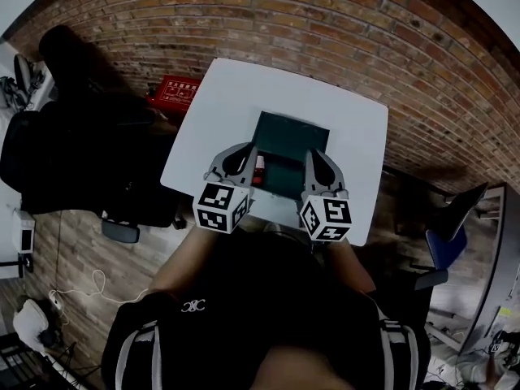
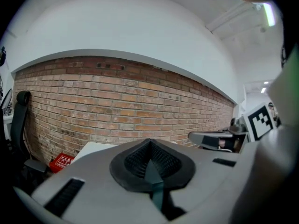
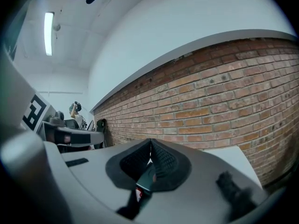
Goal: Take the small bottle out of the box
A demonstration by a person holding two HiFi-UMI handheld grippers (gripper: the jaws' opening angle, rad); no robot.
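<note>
Describer: Dark shirt (image 1: 268,315) of the person fills the foreground. Beyond it, the left claw (image 2: 150,153) and right claw (image 3: 150,148) hover over a white desk (image 1: 219,104), both pressed fully closed and holding nothing.

Listener: Where is the bottle?

Describer: Probably the small red-and-white shape (image 1: 258,167) at the left edge of the open dark green box (image 1: 290,132), just beside the left claw. It looks light, rigid and perhaps slippery, so grip across its body. The box wall crowds it. A black office chair (image 1: 73,136) and red crate (image 1: 175,92) stand well clear.
</note>
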